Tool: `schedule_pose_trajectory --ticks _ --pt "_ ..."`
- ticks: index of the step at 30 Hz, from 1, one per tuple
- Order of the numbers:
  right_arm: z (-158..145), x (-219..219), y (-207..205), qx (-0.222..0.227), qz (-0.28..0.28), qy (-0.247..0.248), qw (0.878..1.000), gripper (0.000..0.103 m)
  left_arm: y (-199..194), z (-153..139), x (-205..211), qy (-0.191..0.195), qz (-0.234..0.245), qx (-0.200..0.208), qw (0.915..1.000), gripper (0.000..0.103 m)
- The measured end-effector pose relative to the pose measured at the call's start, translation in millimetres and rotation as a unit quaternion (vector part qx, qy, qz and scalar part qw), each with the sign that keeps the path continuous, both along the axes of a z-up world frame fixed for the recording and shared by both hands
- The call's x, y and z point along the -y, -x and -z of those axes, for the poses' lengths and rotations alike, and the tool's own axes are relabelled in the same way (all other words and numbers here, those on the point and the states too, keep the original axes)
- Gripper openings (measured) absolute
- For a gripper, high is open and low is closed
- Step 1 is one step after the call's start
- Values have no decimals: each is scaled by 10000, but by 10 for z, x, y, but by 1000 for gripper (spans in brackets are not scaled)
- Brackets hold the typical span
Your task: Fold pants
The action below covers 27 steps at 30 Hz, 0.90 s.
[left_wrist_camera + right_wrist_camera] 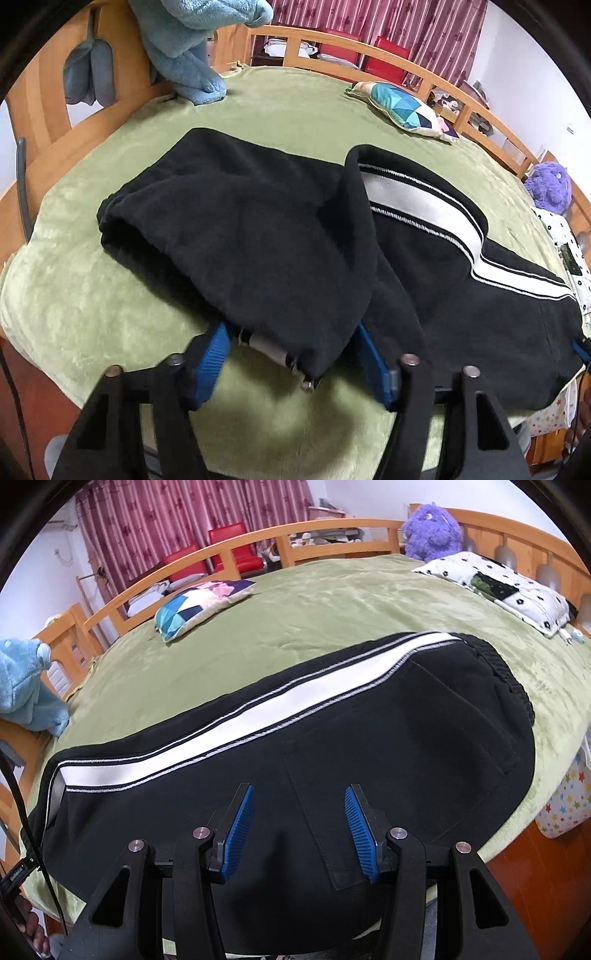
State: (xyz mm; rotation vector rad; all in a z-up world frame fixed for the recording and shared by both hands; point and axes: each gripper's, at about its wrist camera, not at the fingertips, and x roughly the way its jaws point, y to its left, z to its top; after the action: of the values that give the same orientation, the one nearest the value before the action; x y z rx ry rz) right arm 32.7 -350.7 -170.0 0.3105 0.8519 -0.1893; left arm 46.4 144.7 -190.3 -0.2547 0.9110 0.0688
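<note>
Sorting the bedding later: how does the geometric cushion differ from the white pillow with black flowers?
The geometric cushion shows teal, navy and pink patches; the white pillow carries small black flowers and a dark green patch. The cushion lies by the side rail, the pillow nearer the headboard beside the purple plush toy. The pillow looks larger in the right wrist view. Both rest on the green blanket, apart from the pants.

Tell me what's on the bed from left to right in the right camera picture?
Blue plush → colourful cushion → black pants → purple plush → white flowered pillow.
</note>
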Motion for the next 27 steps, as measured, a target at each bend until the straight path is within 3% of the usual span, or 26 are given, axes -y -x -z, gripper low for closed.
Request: schedule_pose_trajectory --ticks 3,4,7,10,13,15,17,19,22,27 --pt "61 41 -28 -42 74 -32 10000 51 -36 -70 25 65 105 64 9999 24" --pt "73 42 -53 -55 78 -35 9999 51 -46 -102 43 37 151 101 9998 19" --pt "95 38 -131 -110 48 -84 9999 50 -61 -289 58 -326 35 421 9986 17" --pt "51 -2 -172 -79 -29 17 10000 51 -157 -511 -22 -409 -59 730 9965 16" --pt "5 -16 -167 -35 -50 170 9998 50 -404 -675 -155 -570 -252 932 9937 16" --pt "-6 19 -164 -63 -56 -61 9999 50 -633 -734 -270 -641 -469 1075 9910 16" --pt "-25 92 -174 -60 -67 -449 9990 51 -881 -749 -386 -623 -635 1066 9903 16" --pt "-61 147 -192 -61 14 -477 9988 51 -1098 -777 -492 -502 -730 1096 9900 15" --pt "-125 264 -201 -59 210 -226 9995 50 -1401 -769 -613 -560 -899 1009 9892 16" --pt "-215 615 -46 176 571 63 9982 53 -1653 -632 -710 -488 -957 452 9932 19"
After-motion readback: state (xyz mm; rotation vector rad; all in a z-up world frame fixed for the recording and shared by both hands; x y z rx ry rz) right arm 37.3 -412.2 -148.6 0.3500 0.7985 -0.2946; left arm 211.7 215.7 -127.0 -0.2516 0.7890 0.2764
